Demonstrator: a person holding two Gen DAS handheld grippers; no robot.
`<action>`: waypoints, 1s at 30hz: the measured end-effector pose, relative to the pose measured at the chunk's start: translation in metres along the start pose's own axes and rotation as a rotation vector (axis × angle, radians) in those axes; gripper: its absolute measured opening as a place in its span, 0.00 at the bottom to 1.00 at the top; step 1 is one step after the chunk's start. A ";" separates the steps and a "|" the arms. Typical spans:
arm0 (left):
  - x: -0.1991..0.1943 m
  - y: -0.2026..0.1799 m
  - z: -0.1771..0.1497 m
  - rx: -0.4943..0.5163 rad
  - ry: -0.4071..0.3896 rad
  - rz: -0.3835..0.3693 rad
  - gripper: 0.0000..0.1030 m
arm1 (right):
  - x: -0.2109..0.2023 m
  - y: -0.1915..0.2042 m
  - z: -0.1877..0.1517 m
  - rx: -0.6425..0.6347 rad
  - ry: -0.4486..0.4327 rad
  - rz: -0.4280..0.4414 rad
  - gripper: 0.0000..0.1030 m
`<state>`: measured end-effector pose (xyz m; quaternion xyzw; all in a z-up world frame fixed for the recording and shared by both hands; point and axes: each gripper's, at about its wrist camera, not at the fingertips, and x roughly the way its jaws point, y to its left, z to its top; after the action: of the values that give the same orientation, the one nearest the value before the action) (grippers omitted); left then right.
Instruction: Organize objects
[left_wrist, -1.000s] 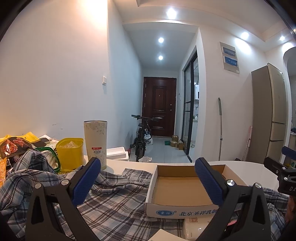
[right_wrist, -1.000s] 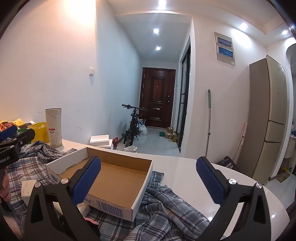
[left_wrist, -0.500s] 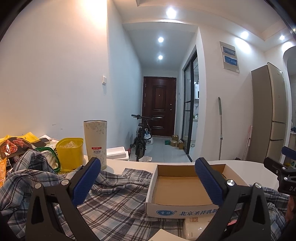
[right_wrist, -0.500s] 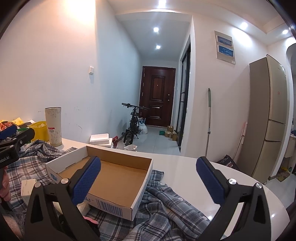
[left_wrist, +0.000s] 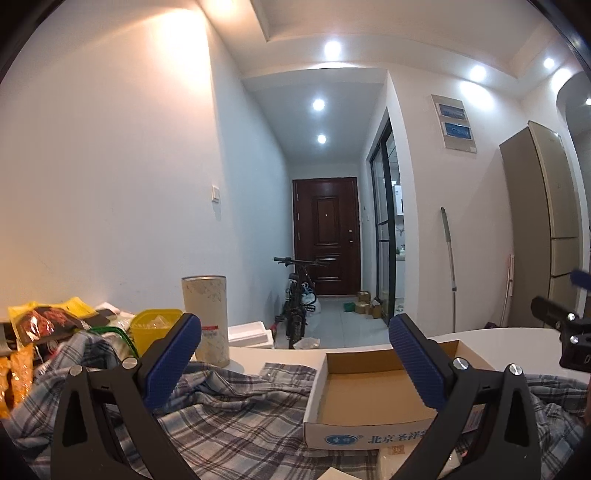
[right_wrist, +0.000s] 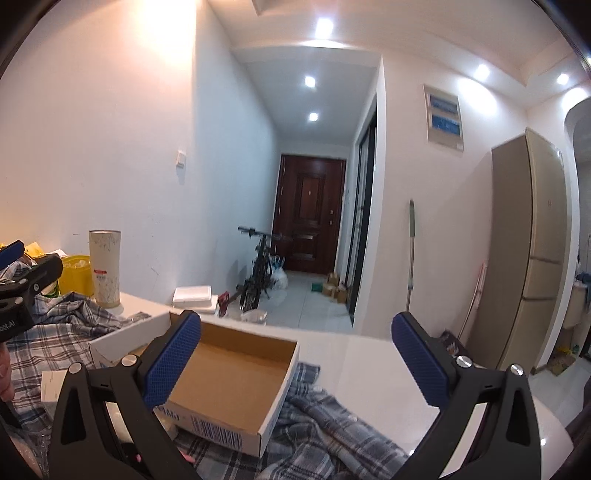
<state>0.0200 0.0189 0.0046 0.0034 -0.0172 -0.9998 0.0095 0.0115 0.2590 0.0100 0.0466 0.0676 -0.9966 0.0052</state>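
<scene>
left hand-held gripper (left_wrist: 295, 360) wide, empty | right hand-held gripper (right_wrist: 295, 360) wide, empty | cardboard tray (left_wrist: 364, 391) on plaid shirt (left_wrist: 236, 413)

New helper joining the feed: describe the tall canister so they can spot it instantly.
Find the white table covered by a plaid shirt. At its far edge by the wall, right of the yellow tub, stands the canister: the only tall, upright, pale speckled cylinder, with a red-striped label.

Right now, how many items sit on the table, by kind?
Open cardboard boxes: 1
Grey plaid shirts: 1
Tall beige cylinder canisters: 1
Yellow plastic tubs: 1
Total: 4, not counting the snack packets, partly hidden.
</scene>
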 end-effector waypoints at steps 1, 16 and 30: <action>-0.002 -0.001 0.003 0.005 -0.006 -0.003 1.00 | -0.003 0.003 0.003 -0.020 -0.016 -0.004 1.00; -0.073 0.001 0.083 -0.004 0.093 -0.046 1.00 | -0.035 0.005 0.061 -0.019 0.206 0.133 1.00; -0.139 -0.015 0.050 0.101 0.305 -0.157 1.00 | -0.124 -0.007 0.011 0.106 0.326 0.193 1.00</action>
<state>0.1581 0.0385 0.0553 0.1568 -0.0655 -0.9832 -0.0665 0.1338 0.2646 0.0335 0.2136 0.0104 -0.9730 0.0873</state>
